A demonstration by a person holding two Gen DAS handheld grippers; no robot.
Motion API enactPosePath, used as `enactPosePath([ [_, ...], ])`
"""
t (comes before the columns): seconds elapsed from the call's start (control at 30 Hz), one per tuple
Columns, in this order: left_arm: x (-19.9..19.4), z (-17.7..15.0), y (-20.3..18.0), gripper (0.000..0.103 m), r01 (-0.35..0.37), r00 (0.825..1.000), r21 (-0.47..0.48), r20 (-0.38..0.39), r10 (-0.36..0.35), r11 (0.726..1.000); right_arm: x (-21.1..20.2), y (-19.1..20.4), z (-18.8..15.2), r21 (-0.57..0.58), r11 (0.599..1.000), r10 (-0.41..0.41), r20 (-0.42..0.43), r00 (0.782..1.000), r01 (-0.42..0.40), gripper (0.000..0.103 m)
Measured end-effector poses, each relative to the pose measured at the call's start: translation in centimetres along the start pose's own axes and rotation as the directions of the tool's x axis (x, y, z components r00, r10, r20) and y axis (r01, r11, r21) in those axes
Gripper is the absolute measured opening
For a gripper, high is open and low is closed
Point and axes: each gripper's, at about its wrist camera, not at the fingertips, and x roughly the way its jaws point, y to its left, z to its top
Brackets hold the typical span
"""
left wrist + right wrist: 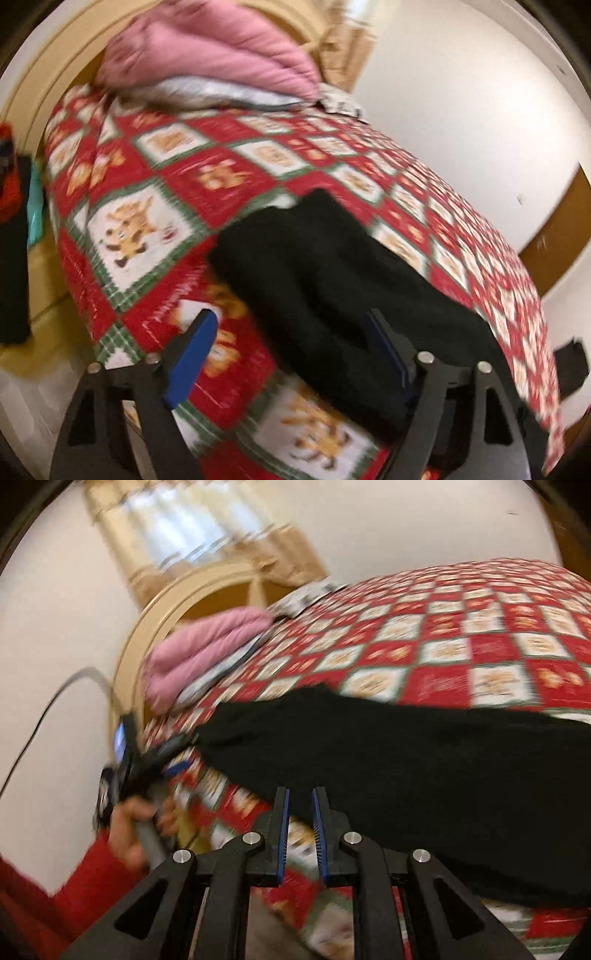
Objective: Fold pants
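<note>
Black pants lie folded in a long strip on a bed with a red, white and green checked quilt. My left gripper is open, with its fingers wide apart over the near end of the pants and holding nothing. In the right wrist view the pants stretch across the quilt. My right gripper has its jaws nearly together with a narrow gap, just in front of the pants' near edge, and no cloth shows between them. The left gripper shows there at the pants' left end, held by a hand.
A pink duvet is piled at the head of the bed by a cream headboard. White walls stand beyond the bed. A curtained window is behind the headboard. The person's red sleeve is at lower left.
</note>
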Motion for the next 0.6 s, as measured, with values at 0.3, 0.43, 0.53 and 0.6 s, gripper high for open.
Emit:
enactPosePath([
  [0.3,1.6,1.1,0.8,0.061,0.027,1.0,-0.059,0.015,-0.026,0.998,1.3,0.1,-0.4,0.01,1.0,-0.019,-0.036,0.999,0.019,0.014],
  [0.43,1.7,1.2,1.1,0.04,0.047,0.998,-0.072,0.032,-0.045,0.996,1.2,-0.6,-0.5,0.043,0.999,-0.02,-0.045,0.999,0.022,0.014],
  [0.53,0.9,0.9,1.5,0.033,0.086,0.995,-0.099,0.061,-0.081,0.991,1.4,-0.7,-0.6,0.049,0.999,-0.019,-0.054,0.998,0.022,0.014],
  [0.6,1.3,0.9,1.5,0.033,0.076,0.996,-0.087,0.058,-0.072,0.993,1.5,-0.9,-0.6,0.055,0.998,-0.019,-0.06,0.998,0.022,0.014],
])
